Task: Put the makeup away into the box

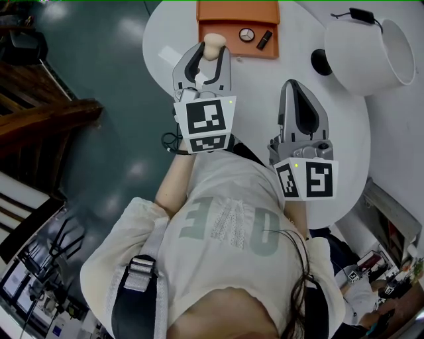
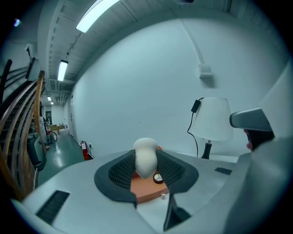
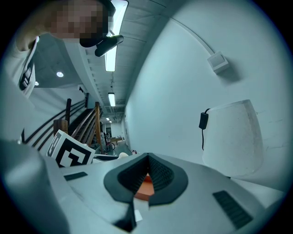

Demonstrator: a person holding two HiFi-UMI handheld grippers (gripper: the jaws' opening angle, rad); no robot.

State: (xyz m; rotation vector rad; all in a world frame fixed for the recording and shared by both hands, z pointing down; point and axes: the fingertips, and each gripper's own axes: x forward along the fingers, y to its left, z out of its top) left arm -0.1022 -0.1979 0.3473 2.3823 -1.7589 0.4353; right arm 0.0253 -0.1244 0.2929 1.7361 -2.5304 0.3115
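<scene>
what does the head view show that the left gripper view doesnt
Head view only: the dark tube lying in the orange box, and the person's shirt seen from above.

Left gripper view only: a red fire extinguisher on the floor by the wall, and the ceiling lights.

Both: the beige makeup sponge clamped in the left gripper, the orange box with the round compact in it, and the white lamp on the table.
</scene>
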